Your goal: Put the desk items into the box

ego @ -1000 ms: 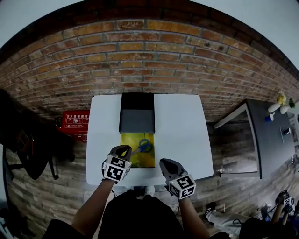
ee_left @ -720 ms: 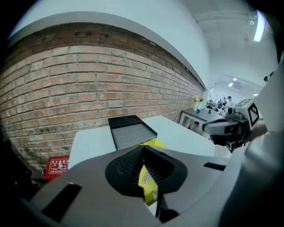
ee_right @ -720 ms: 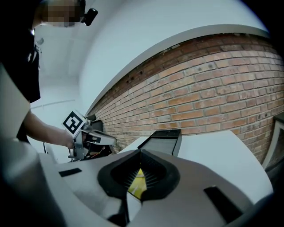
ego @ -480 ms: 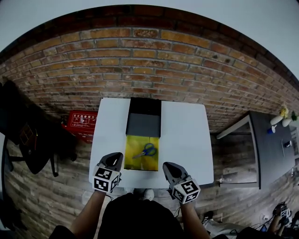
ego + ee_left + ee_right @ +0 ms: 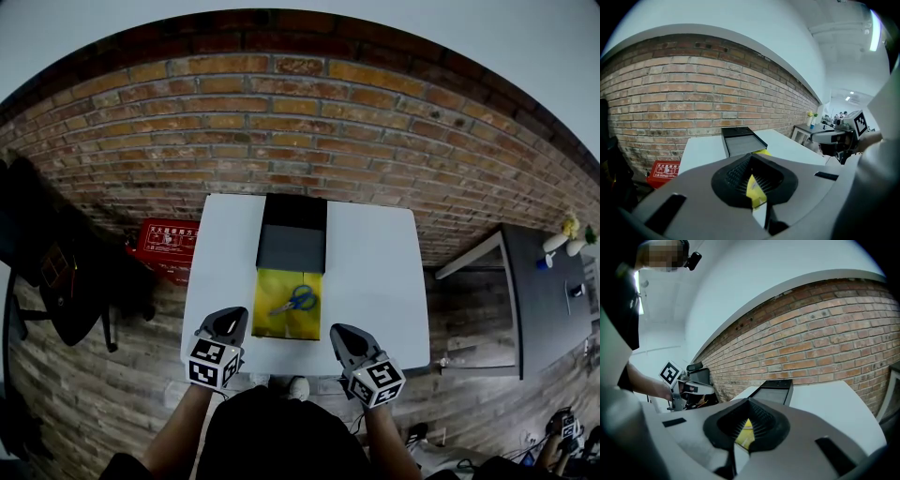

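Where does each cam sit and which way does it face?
Head view: on the person's head, looking steeply down at the white table and the yellow box with scissors; forearms, left tool and right tool show.
Left gripper view: on the left tool, facing the brick wall along its jaws; right tool at right.
Right gripper view: on the right tool, same way; left tool at left.
Shared: both gripper views see the black lid.
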{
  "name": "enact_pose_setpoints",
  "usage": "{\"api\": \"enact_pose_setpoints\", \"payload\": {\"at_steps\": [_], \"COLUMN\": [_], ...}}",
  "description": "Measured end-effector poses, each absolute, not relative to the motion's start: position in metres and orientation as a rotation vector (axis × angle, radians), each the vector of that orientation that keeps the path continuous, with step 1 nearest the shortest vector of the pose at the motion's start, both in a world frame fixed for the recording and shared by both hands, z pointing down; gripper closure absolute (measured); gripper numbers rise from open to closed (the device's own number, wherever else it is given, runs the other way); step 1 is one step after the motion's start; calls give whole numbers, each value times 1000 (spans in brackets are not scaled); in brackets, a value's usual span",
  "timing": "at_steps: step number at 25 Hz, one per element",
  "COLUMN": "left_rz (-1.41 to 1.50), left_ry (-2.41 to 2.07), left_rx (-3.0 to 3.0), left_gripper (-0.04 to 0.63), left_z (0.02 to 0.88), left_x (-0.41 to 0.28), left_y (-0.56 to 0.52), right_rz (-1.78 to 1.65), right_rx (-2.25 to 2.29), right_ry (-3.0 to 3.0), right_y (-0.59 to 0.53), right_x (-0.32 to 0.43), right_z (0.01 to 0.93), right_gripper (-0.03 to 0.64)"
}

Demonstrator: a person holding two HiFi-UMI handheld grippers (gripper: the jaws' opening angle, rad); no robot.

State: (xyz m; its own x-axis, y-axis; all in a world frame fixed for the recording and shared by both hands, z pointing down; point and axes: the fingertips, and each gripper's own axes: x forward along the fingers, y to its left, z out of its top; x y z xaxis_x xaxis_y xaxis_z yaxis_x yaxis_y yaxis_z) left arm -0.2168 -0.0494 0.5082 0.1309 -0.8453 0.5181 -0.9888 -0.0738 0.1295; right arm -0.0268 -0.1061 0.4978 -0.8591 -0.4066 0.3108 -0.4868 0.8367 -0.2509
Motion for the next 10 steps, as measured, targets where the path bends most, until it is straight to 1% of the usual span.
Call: {"api": "enact_pose_setpoints", "payload": {"at_steps": [10], "left_rz": [419], "left_ry": [-1753], "left_rx": [1980], "left_gripper": [581], "left_z": [508], "left_x": [-218], "left_y": [-54], "right_rz": [476], "right_rx": [697], "right_ry": [-2764], "right_y": [-106], "right_x": [-27], "right_z": [500], "right_gripper": [597]}}
